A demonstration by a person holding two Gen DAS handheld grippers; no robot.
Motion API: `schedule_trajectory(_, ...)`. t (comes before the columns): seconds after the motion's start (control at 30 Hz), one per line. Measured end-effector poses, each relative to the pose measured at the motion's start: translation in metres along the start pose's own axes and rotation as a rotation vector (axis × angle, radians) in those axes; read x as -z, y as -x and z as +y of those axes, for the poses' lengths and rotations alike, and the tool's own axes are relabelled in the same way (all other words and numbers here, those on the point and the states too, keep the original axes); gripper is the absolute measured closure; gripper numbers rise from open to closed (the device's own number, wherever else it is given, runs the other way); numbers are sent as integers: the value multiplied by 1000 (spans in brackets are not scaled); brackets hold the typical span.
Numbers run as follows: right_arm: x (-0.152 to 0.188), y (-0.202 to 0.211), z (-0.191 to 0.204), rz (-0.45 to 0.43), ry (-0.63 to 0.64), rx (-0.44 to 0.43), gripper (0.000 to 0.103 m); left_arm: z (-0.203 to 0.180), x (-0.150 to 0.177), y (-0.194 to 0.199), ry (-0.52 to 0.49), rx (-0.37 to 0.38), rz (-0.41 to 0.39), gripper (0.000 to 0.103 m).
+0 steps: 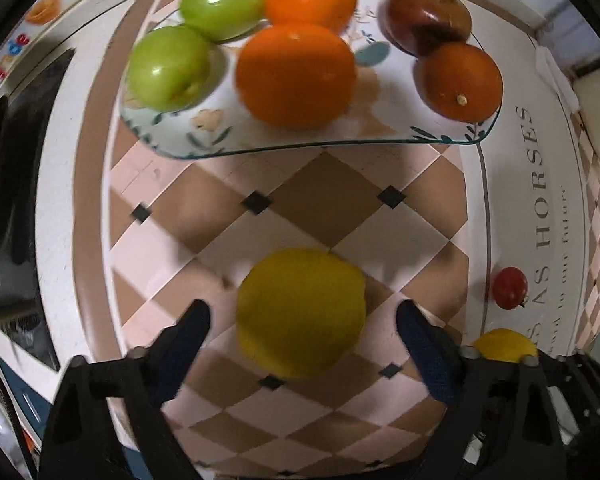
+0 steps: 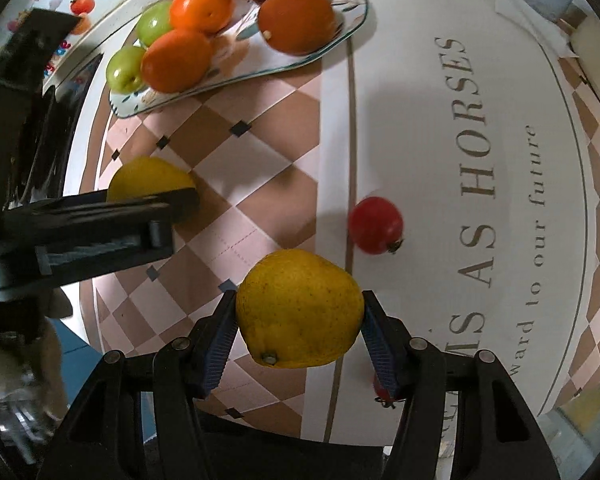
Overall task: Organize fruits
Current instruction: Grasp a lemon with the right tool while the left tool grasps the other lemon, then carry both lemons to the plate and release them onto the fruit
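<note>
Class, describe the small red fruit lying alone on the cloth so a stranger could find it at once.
Start at the plate of fruit, then follow the white band of the tablecloth printed "AS HORSES" toward the camera. The red fruit lies there, off the plate, beside the brown stripe. It is far smaller than the yellow fruit in the right tool.

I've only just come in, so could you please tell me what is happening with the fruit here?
A person is sorting fruit with two hand-held tongs. The right tongs are shut on a yellow pear. The left tongs are open around a second yellow pear that seems to rest on the checked tablecloth, not yet gripped. The glass plate already holds green, orange and brown fruits. A small red fruit lies loose on the cloth.
</note>
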State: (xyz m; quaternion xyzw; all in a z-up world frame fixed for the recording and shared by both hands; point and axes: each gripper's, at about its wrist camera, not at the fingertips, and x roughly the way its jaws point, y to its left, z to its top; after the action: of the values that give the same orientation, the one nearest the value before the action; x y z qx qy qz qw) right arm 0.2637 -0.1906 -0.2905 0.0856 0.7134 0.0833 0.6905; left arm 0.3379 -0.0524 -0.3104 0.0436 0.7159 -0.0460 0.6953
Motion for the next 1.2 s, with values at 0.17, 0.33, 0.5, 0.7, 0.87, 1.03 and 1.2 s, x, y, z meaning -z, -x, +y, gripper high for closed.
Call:
schedule_trajectory(0.17,-5,0,-4,-8,-17,4,41,2,0,-2,6,2,-47,41)
schedule_trajectory(0.33,-14,8,-3,-34,-18,-7,41,11,5,3,27,14,-64,42)
schedule_trajectory(0.5,-34,23,6,-77,-14,-37,41,32,12,30,35,38,-108,43)
schedule_trajectory(0.7,-69,40,15,-133,-38,-92,41,62,2,70,50,50,-170,43)
schedule_trajectory(0.87,-108,50,20,-165,-67,-139,41,87,-13,96,109,124,-187,43)
schedule_trajectory(1.03,-149,44,34,-165,-76,-146,41,105,-47,115,160,185,-214,43)
schedule_trajectory(1.2,-181,28,48,-152,-71,-121,41,117,-93,113,174,175,-217,43)
